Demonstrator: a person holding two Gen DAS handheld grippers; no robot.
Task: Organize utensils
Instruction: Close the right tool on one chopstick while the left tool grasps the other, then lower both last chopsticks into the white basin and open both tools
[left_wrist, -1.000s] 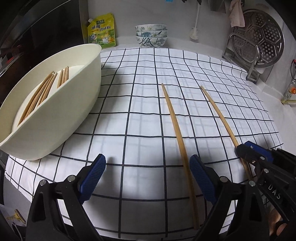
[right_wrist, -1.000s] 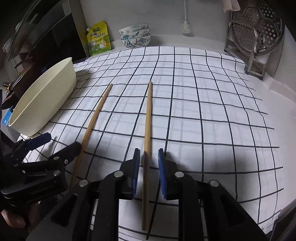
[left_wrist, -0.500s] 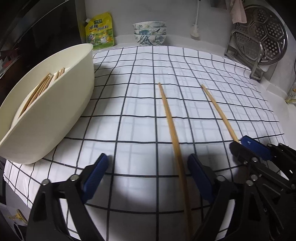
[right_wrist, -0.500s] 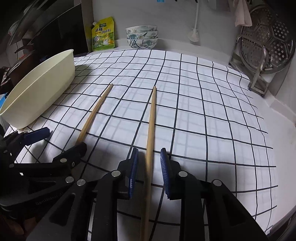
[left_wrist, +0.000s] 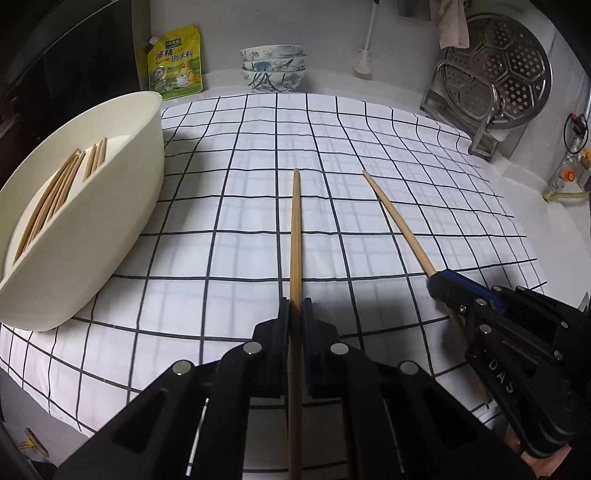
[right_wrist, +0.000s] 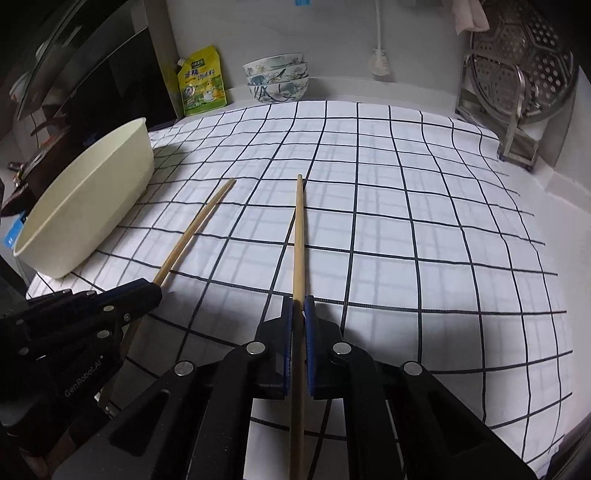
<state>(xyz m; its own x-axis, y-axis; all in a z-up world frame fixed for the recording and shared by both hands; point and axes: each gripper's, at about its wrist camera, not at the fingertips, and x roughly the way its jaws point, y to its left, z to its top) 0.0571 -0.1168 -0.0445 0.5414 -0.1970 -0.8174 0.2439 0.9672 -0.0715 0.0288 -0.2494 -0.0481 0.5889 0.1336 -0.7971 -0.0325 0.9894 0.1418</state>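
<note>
Two long wooden chopsticks are over the checked cloth (left_wrist: 258, 184). My left gripper (left_wrist: 295, 310) is shut on the left chopstick (left_wrist: 295, 229), which points away from me. My right gripper (right_wrist: 298, 306) is shut on the right chopstick (right_wrist: 300, 229); it also shows in the left wrist view (left_wrist: 397, 225) with the right gripper (left_wrist: 443, 286) at its near part. The left chopstick also shows in the right wrist view (right_wrist: 195, 229) held by the left gripper (right_wrist: 147, 290). A cream oval basin (left_wrist: 122, 206) at the left holds several chopsticks (left_wrist: 59, 188).
A yellow-green seasoning pouch (left_wrist: 175, 62) and stacked patterned bowls (left_wrist: 273, 68) stand at the back wall. A metal rack with a perforated steamer plate (left_wrist: 506, 74) stands at the back right. A dark appliance (right_wrist: 92, 85) rises behind the basin.
My left gripper has closed from wide open onto the left chopstick. My right gripper has tightened on the right chopstick. Both chopsticks look raised off the cloth.
</note>
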